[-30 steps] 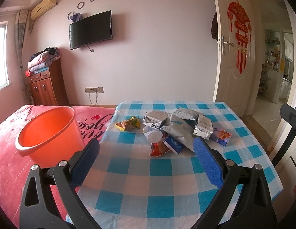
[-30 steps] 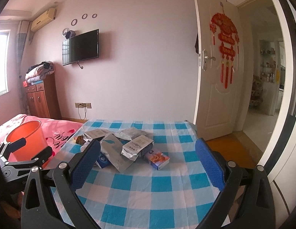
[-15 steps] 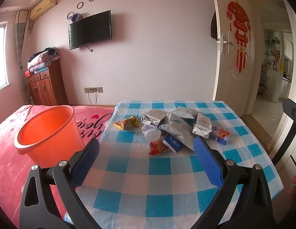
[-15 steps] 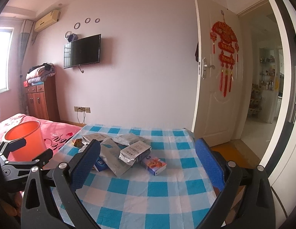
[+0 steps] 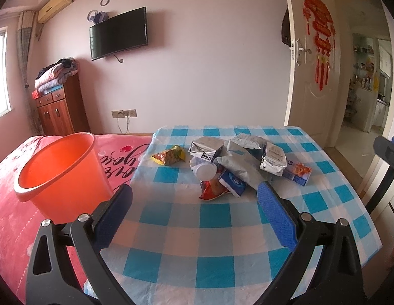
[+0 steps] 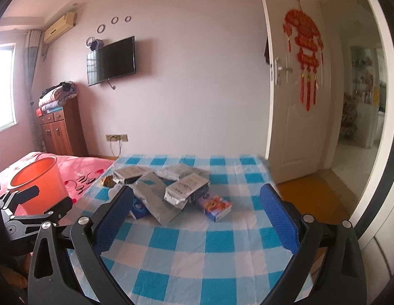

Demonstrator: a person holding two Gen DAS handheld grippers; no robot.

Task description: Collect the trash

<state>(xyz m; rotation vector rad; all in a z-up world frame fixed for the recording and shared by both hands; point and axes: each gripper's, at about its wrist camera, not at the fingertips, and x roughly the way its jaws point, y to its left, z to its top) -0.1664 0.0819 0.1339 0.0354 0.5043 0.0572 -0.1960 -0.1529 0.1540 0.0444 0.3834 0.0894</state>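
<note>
**Trash pile ahead of both grippers, bucket off to the left**

Nearest the cameras, the left gripper and the right gripper are both held with jaws spread wide and nothing between them, above the near edge of the checked surface. A bare stretch of cloth is seen between each pair of jaws and the trash.

Further on, the trash pile lies near the middle of the surface: a red wrapper and a blue pack at its near edge, silver pouches overlapping behind. In the left view the pile sits ahead and slightly right of centre; in the right view it sits ahead and left. A small printed box lies at the pile's right edge, judged the closest piece for the right gripper. A yellow snack bag lies apart on the left, judged the left gripper's easier reach.

The orange bucket stands on the bed, left of the surface, so the left gripper is nearer to it.
</note>
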